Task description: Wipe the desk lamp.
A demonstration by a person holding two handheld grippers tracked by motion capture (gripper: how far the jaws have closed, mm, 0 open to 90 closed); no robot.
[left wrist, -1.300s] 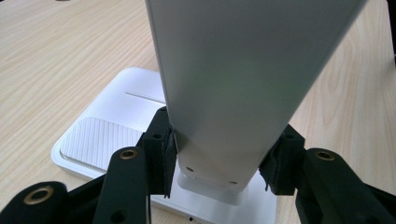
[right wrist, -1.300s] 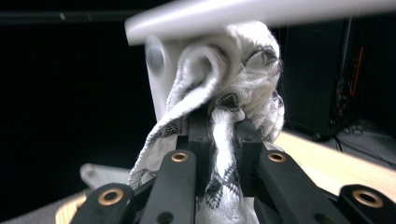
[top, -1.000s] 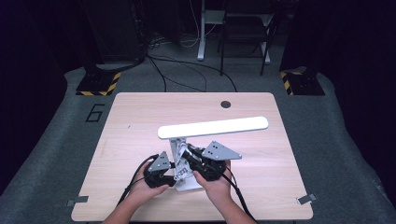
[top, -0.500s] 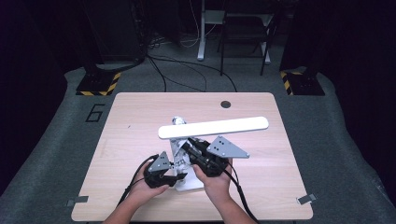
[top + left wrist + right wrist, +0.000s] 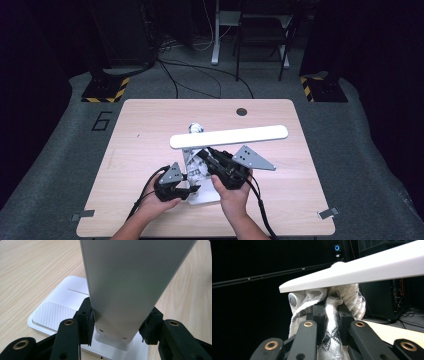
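— What's being worked on?

— A white desk lamp with a long flat light bar point(image 5: 229, 136), standing on its flat white square base point(image 5: 60, 302) near the front middle of the pale wooden table point(image 5: 150, 125). A white cloth with a dark woven pattern point(image 5: 332, 315) is pressed up against the underside of the bar, by the joint at its end.

— Who holds what?

— The left gripper point(image 5: 116, 327) has its jaws about halfway closed, clamped on both sides of the lamp's white upright just above the base, steadying it. The right gripper point(image 5: 329, 312) is pinched nearly shut on a bunch of that cloth.

— How far along, would you say?

— Midway, I'd guess. The cloth is at the joint end; most of the bar stretching off to the right looks unwiped, though I can't judge dust from here.

— Room to move?

— Plenty. The table is bare beyond the lamp, apart from a small round dark grommet hole point(image 5: 242, 111) near the far edge. The base sits close to the front edge, so a hard push could tip it that way. The bar hangs low over the right hand, which limits lifting.
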